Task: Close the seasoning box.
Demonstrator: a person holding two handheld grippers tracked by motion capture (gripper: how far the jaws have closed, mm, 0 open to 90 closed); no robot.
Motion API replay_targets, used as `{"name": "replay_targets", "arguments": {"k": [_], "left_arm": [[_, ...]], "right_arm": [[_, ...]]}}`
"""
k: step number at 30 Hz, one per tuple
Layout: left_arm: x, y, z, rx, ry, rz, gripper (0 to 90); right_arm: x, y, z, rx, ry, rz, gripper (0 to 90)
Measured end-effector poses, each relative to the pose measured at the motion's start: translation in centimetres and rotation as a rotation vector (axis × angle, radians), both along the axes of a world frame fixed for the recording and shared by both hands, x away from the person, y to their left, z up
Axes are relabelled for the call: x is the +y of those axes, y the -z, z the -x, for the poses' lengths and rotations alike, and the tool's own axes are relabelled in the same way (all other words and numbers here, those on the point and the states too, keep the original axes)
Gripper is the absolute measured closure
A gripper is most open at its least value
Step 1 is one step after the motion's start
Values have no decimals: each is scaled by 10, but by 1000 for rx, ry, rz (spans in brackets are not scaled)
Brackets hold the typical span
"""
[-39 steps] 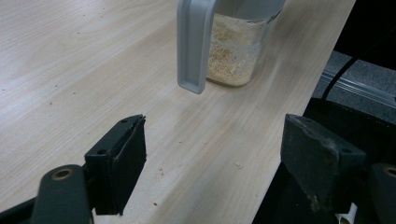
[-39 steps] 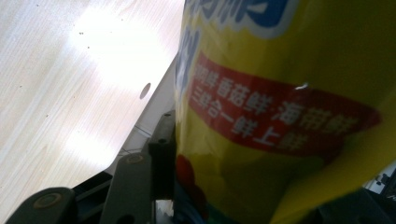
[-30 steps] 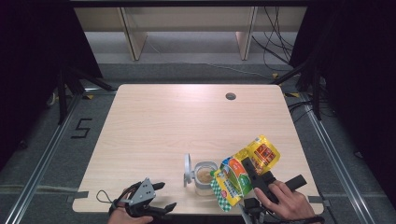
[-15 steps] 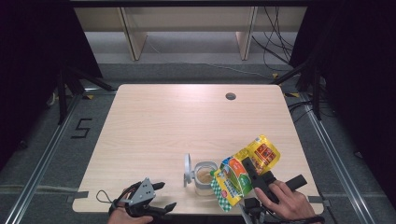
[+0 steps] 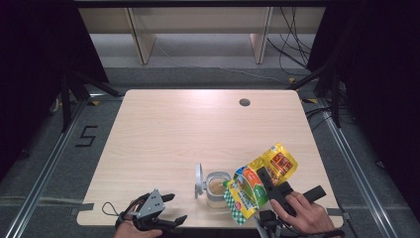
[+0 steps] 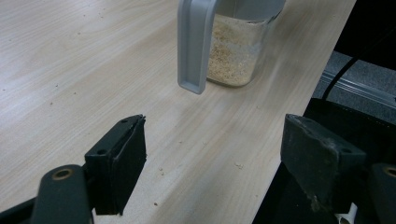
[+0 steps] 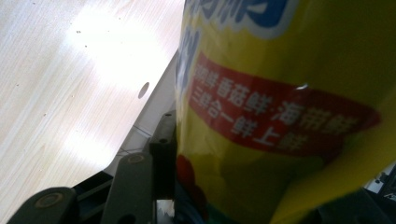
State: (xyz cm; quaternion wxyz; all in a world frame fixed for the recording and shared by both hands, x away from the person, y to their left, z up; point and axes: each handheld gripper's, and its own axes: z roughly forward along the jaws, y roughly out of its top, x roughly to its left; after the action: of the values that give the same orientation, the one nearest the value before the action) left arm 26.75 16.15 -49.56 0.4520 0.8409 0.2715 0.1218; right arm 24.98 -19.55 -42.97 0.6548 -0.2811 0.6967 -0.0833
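Right gripper (image 5: 268, 184) is clamped on a yellow-green pouch (image 5: 257, 183), tilted with its lower end over the clear jar (image 5: 217, 188) near the table's (image 5: 188, 129) front edge. Jar holds beige granules; its grey lid (image 5: 199, 179) stands flipped up on the left side. Pouch mouth looks to be at the jar rim, hard to confirm from above. Left gripper (image 5: 163, 222) sits at the front-left edge, jaws wide apart, holding nothing, pointed at the jar.

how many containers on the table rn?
1: a clear jar of beige powder near the front edge, its grey lid flipped open. The yellow pouch is tilted over it in the right gripper.
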Motion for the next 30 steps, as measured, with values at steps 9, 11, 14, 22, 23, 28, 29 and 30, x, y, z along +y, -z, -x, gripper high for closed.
{"name": "replay_targets", "arguments": {"k": [9, 11, 14, 22, 23, 28, 29, 30], "left_arm": [[0, 0, 0, -1, 1, -1, 220], [0, 0, 0, -1, 1, 0, 220], [0, 0, 0, -1, 1, -1, 221], [0, 0, 0, -1, 1, 0, 221], [0, 0, 0, 0, 1, 0, 221], [0, 0, 0, 0, 1, 0, 220], [0, 0, 0, 2, -1, 8, 221], [0, 0, 0, 2, -1, 8, 220]], "right_arm": [[0, 0, 0, 4, -1, -4, 565], [0, 0, -1, 5, -5, 0, 566], [0, 0, 0, 10, -3, 0, 566], [0, 0, 0, 13, 1, -8, 568], [-1, 0, 0, 9, -3, -10, 568], [-1, 0, -1, 4, -5, -14, 569], [-1, 0, -1, 3, -5, -13, 570], [-1, 0, -1, 3, -5, -13, 570]]}}
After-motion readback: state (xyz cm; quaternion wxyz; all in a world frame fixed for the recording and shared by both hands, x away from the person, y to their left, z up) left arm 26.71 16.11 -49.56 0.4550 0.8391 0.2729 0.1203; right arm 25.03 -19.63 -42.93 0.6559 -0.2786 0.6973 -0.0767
